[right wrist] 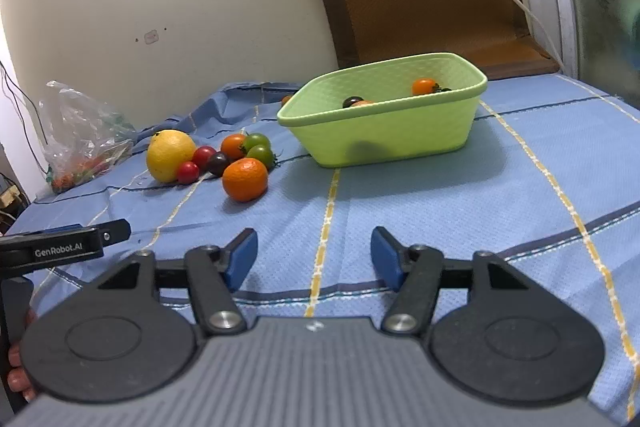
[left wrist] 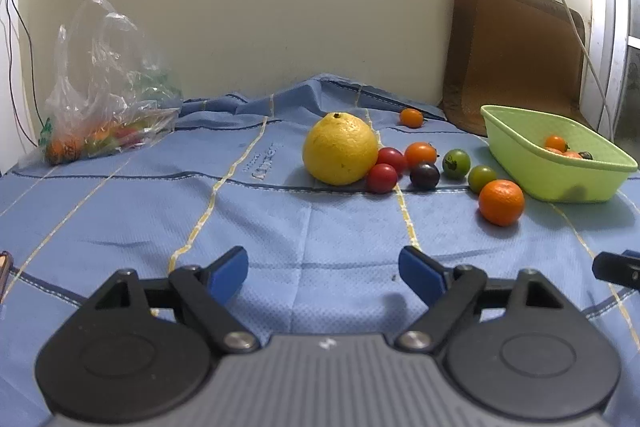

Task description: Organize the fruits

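Both the left gripper [left wrist: 323, 275] and right gripper [right wrist: 314, 257] are spread wide, holding nothing. Next job, I think: grab the tangerine [right wrist: 245, 179] and drop it into the green basket [right wrist: 400, 135].

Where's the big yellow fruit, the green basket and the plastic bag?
Yellow fruit [left wrist: 339, 151]: left wrist view, middle of its peel.
Green basket [right wrist: 384, 135]: right wrist view, near side wall.
Plastic bag [left wrist: 104, 83]: left wrist view, crinkled clear side.
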